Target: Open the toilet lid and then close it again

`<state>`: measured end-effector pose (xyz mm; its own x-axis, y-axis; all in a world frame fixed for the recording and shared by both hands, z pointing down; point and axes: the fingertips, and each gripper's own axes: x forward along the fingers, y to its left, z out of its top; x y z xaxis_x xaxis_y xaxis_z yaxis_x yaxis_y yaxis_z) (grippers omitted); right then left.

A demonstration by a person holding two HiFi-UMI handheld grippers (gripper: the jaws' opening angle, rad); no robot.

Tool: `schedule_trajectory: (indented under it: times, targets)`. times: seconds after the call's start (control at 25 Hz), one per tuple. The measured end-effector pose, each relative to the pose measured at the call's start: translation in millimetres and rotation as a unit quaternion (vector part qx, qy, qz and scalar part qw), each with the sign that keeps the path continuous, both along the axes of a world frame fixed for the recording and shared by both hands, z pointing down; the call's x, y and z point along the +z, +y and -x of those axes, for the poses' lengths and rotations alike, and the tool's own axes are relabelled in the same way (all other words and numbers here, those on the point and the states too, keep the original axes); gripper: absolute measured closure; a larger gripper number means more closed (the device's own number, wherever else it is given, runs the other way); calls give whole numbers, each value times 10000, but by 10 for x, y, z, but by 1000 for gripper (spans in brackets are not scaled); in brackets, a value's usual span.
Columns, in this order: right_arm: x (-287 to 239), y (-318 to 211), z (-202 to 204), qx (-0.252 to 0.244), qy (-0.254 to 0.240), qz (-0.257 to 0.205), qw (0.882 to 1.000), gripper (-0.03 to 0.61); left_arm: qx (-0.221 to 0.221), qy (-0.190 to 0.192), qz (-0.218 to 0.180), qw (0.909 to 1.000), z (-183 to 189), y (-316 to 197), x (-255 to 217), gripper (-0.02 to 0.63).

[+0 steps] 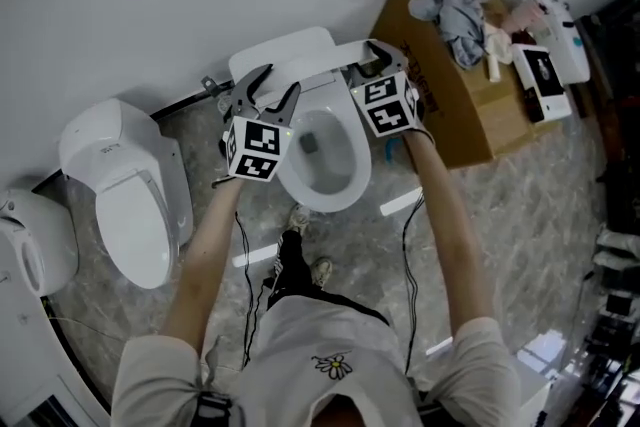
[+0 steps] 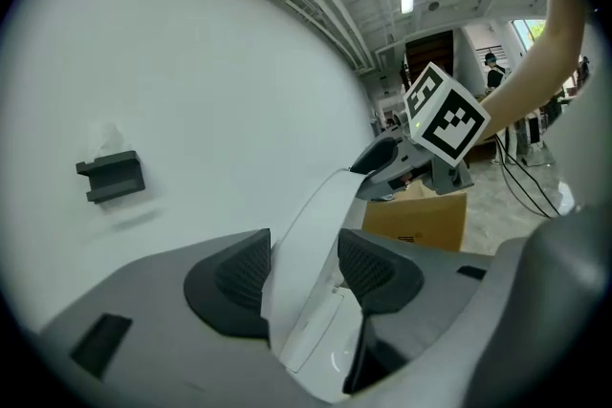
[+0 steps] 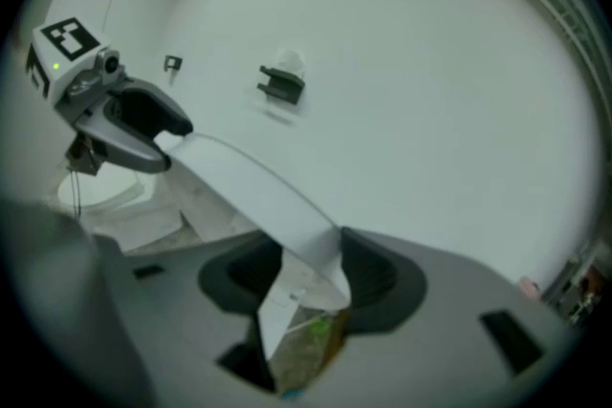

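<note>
Our left gripper (image 1: 276, 83) and right gripper (image 1: 372, 61) have jaws clamped on the raised lid (image 2: 311, 244); opening looks done, so we lower it next.

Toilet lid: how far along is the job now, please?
Opening looks done: the toilet lid stands up and the bowl is uncovered. In hand: the left gripper and right gripper both hold its top edge. Remaining: lowering it shut.

I see a work room, not a home. One toilet (image 1: 352, 177) stands near a second toilet (image 1: 130, 215) and a cardboard box (image 1: 455, 120).
</note>
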<state>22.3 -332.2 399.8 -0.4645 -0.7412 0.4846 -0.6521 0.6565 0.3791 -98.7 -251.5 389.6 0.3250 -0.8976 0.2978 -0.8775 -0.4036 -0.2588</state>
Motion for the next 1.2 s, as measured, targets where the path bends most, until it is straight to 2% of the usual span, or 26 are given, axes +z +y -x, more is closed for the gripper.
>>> schedule_trajectory:
  times: [0.12,0.32,0.68,0.84,1.2]
  targets:
    - [209,347,-222,8,282,109,9995,370,194,217,166,9994,-225,341,141,371]
    - [627,872,-505,-40,860,314,9958,365,399,198,462,9979,-494,846,506,371]
    - [1219,1522,-871,-121,1458,744,9864,351,767,-128,921,9927,-861,1465,1040,371]
    - [1445,1648,-964,-246,1684,857,9817,344,893,-244,1090,9897,-956,1598,1267,371]
    - [2023,2107,-1215,-221,2114,1260,9690,336,1310,-361,1706,9759,-1197,2041,1814,371]
